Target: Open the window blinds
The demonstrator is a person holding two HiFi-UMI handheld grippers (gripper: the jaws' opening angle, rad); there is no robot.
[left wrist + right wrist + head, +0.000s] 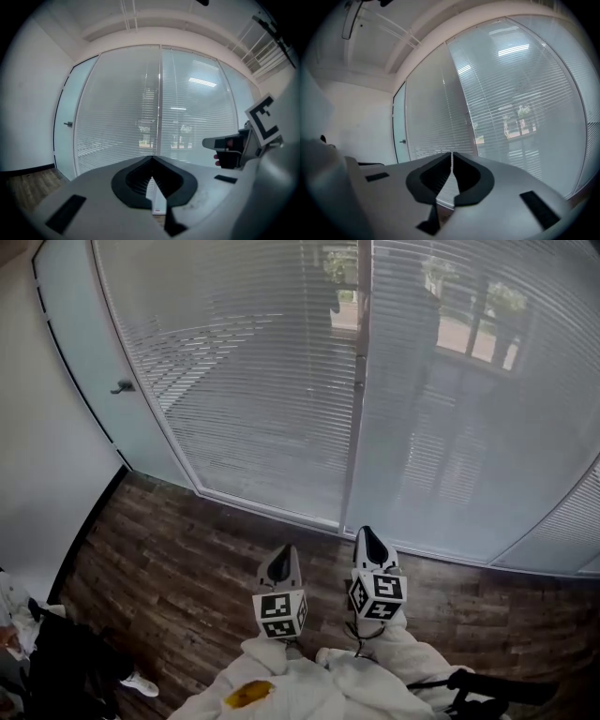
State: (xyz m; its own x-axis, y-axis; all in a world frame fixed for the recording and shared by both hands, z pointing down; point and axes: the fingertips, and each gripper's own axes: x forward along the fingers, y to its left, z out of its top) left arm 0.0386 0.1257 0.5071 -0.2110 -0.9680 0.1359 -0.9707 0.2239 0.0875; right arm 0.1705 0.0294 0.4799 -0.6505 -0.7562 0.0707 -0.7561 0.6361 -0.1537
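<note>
White slatted window blinds (pixel 272 381) hang lowered behind tall glass panes, filling the wall ahead; they also fill the left gripper view as blinds (pixel 122 117) and the right gripper view as blinds (pixel 520 103). A vertical frame post (pixel 358 381) splits two panes. My left gripper (pixel 282 557) and right gripper (pixel 371 538) are held side by side, low, pointing at the window and well short of it. Both are shut with nothing between the jaws, as the left gripper (pixel 152 159) and right gripper (pixel 452 154) show in their own views.
A frosted glass door (pixel 94 362) with a small handle (pixel 123 386) stands left of the blinds, beside a white wall. Dark wood plank floor (pixel 178 559) runs to the window base. Dark clutter (pixel 66 671) lies at the lower left.
</note>
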